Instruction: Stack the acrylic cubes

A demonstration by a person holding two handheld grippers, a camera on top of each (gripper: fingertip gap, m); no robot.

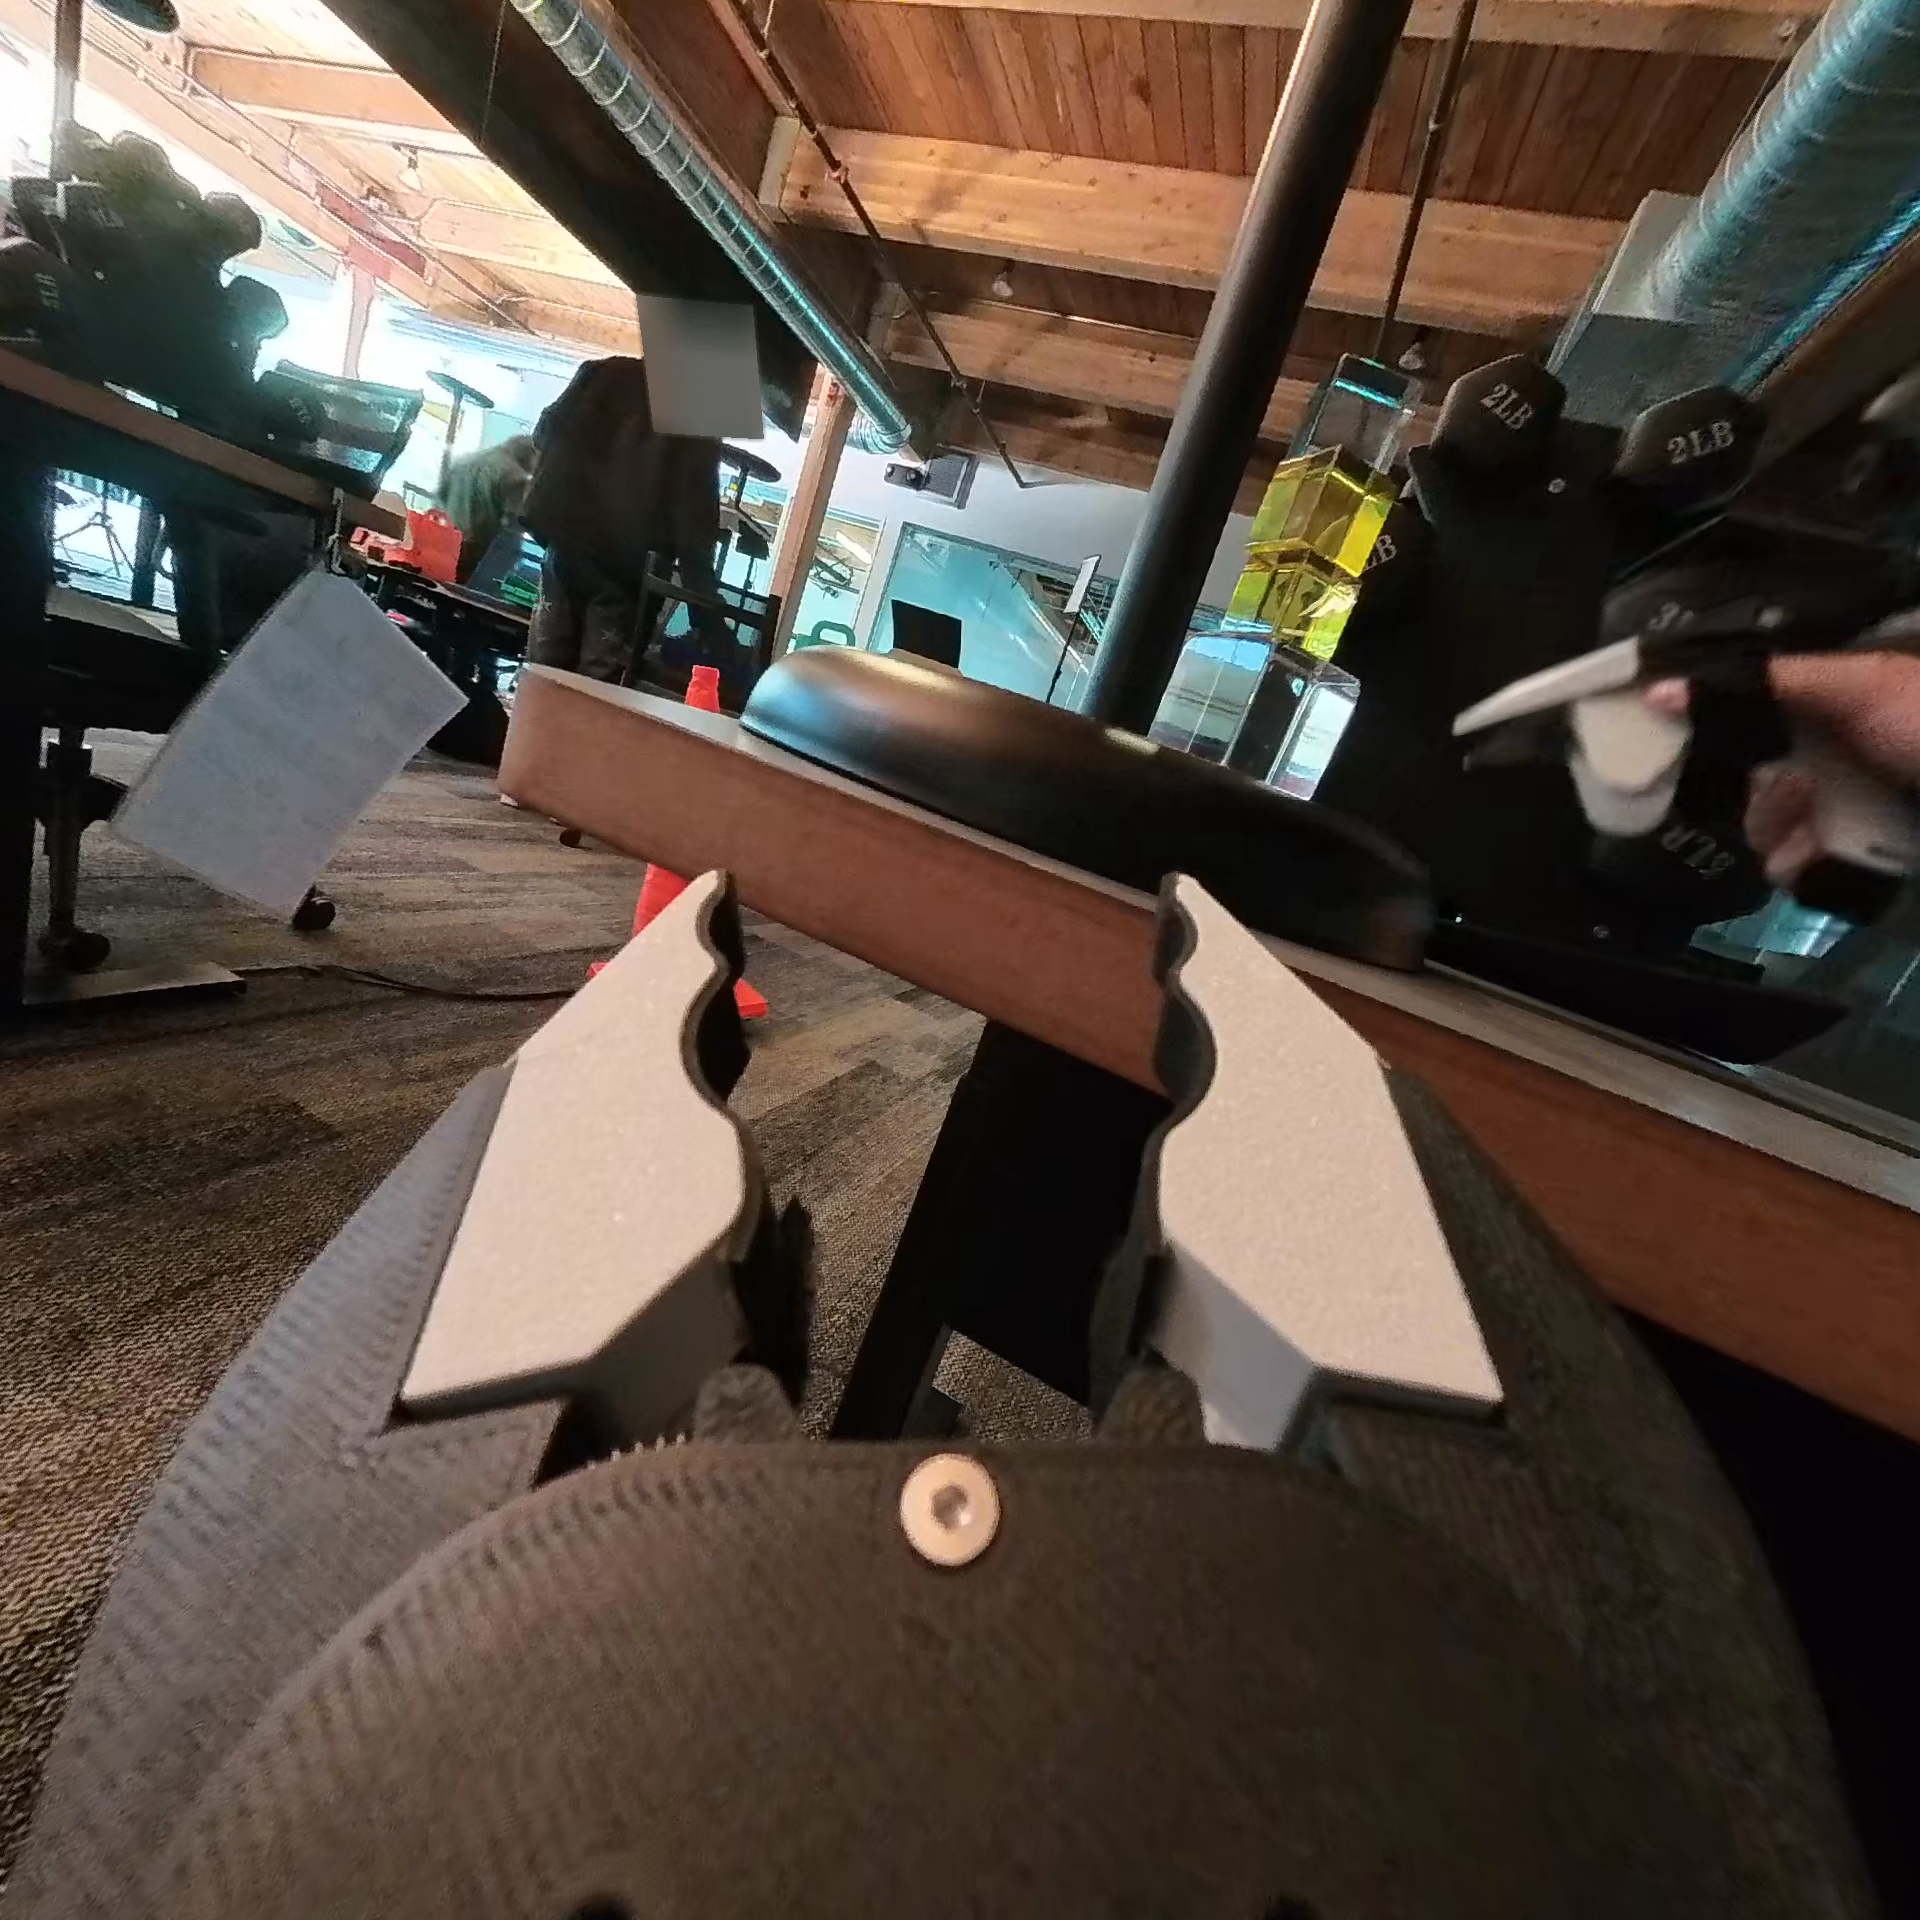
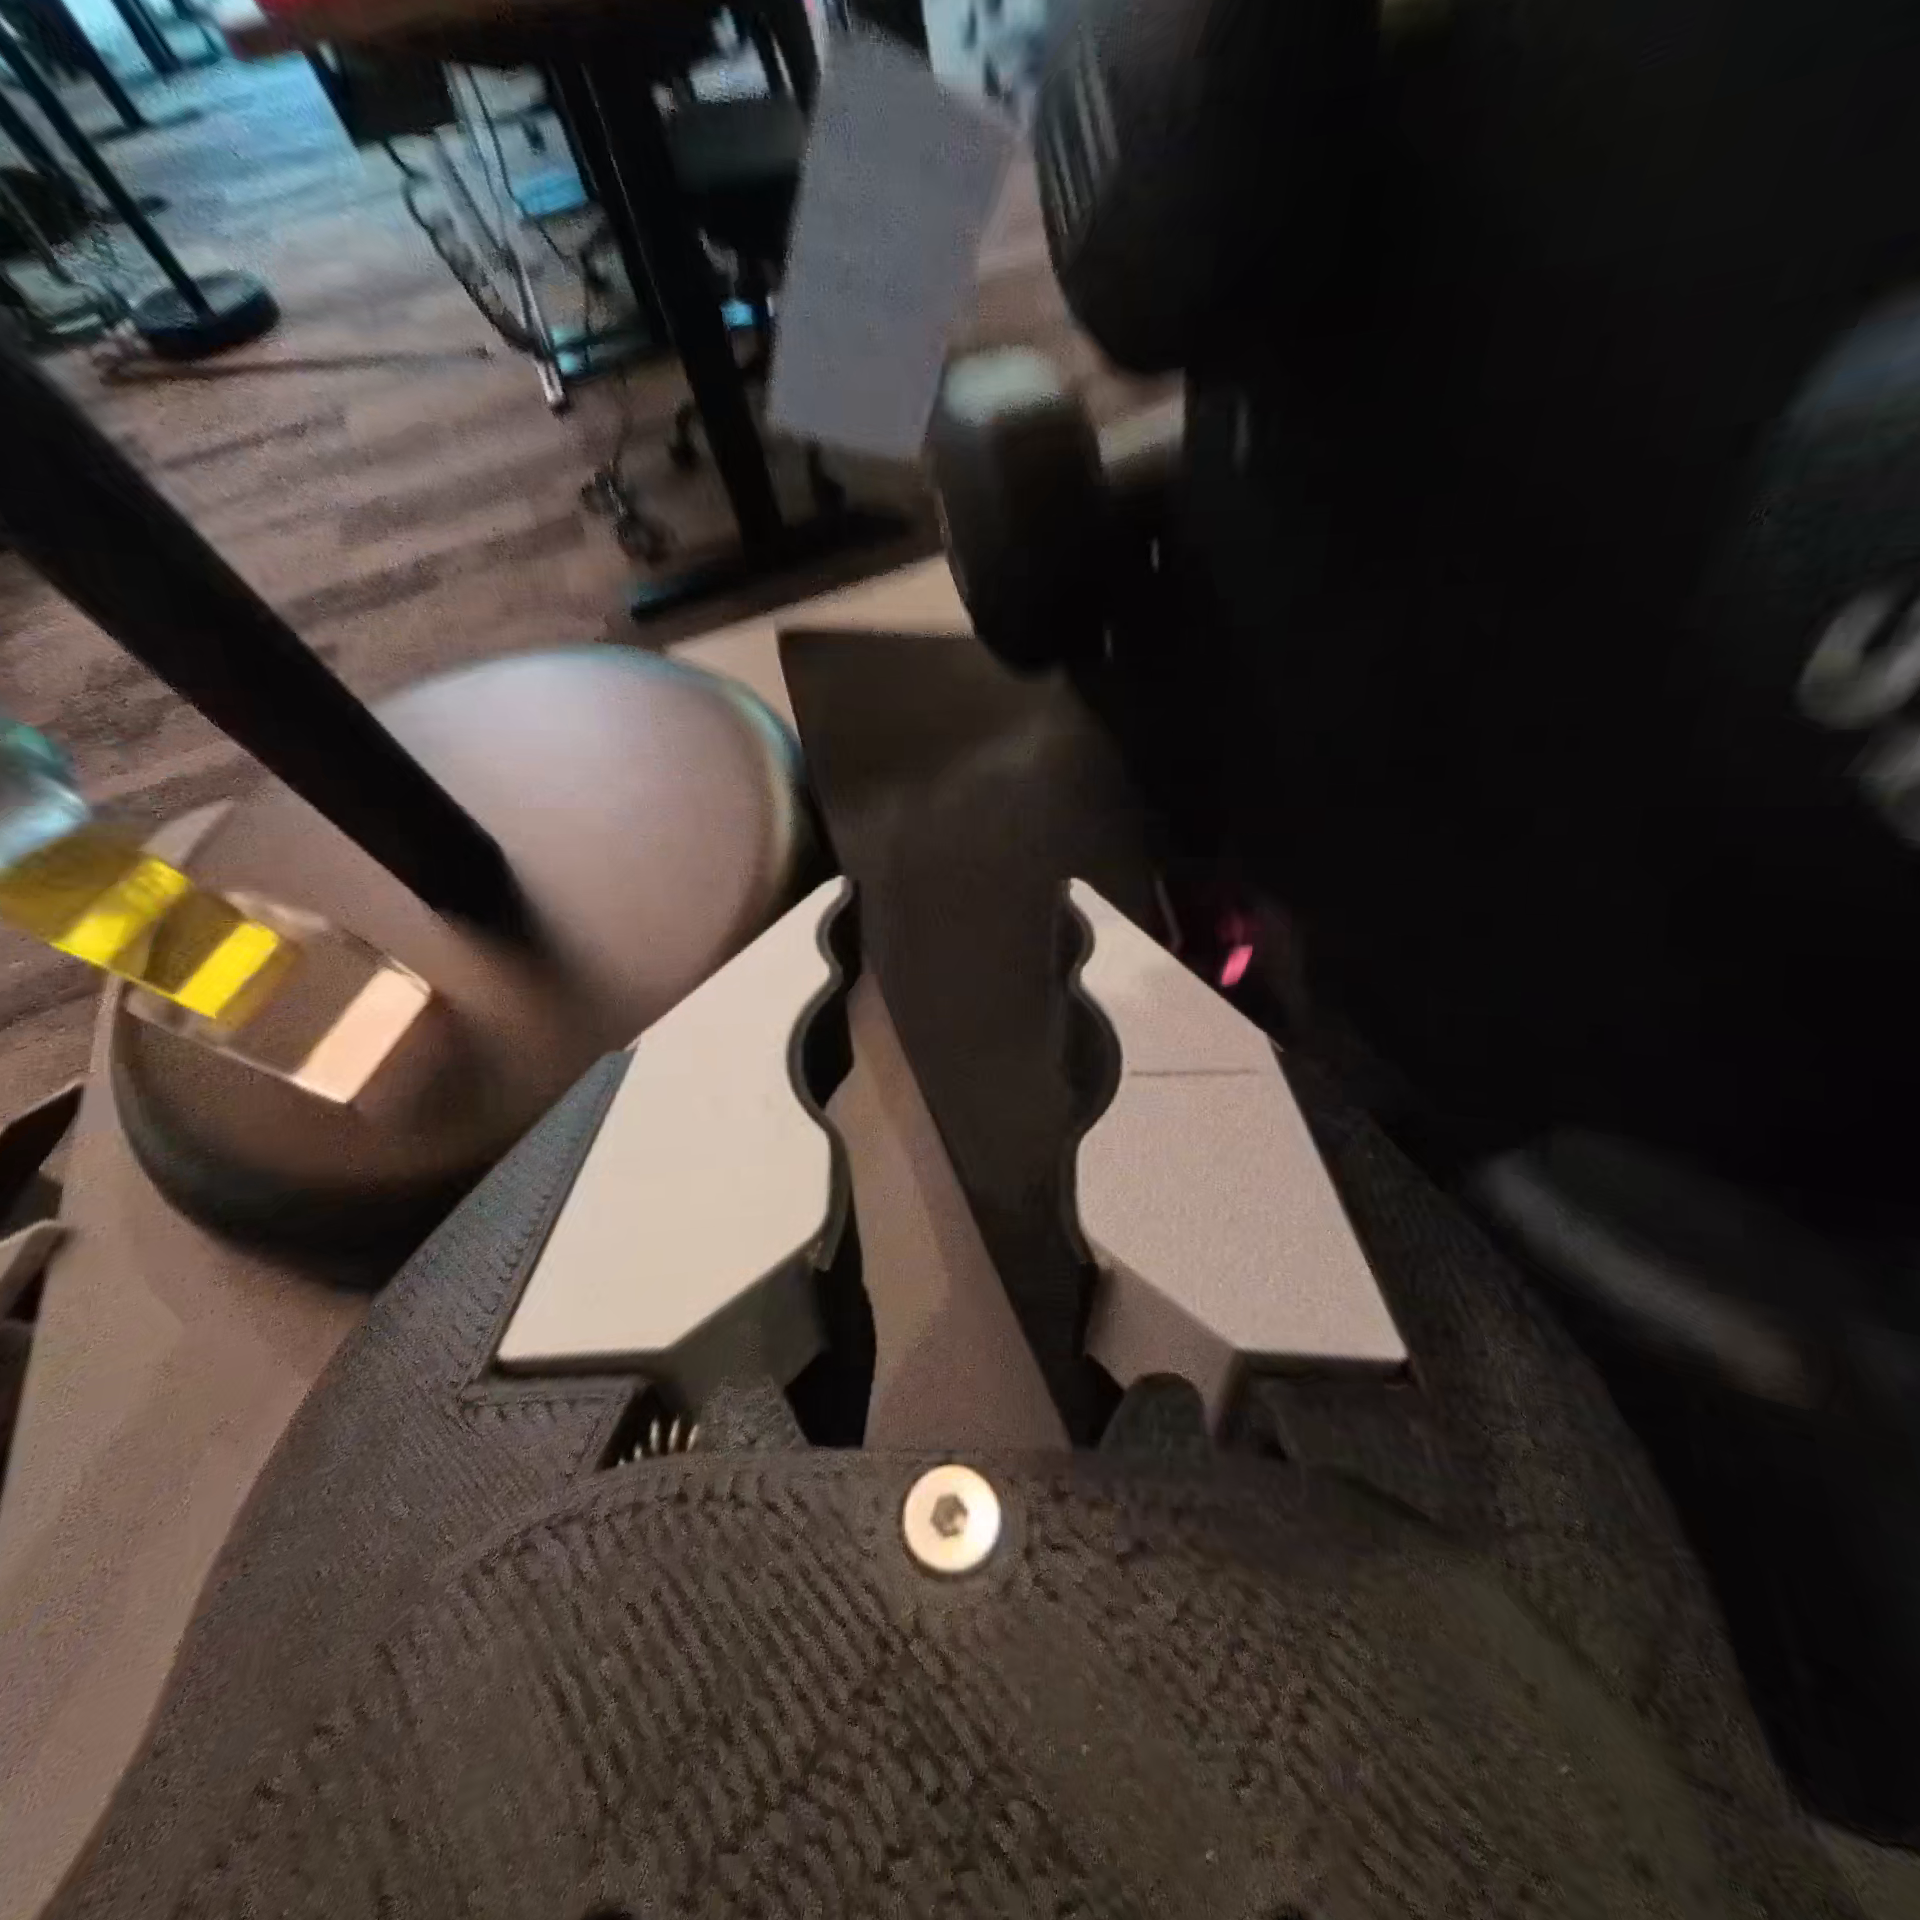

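My left gripper (image 1: 945, 904), frame centre, stands released and empty before the table edge (image 1: 831, 821). My right gripper (image 2: 961, 904) straddles a dark plate (image 2: 935, 769); contact cannot be told. A dumbbell (image 2: 1023, 509) sits above it.

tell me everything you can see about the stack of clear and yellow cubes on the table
The stack of cubes stands upright on the table, behind the black domed pad and beside a black pole. They look like glossy acrylic: clear cubes at bottom and top, two yellow between, slightly offset. Neither gripper touches it.
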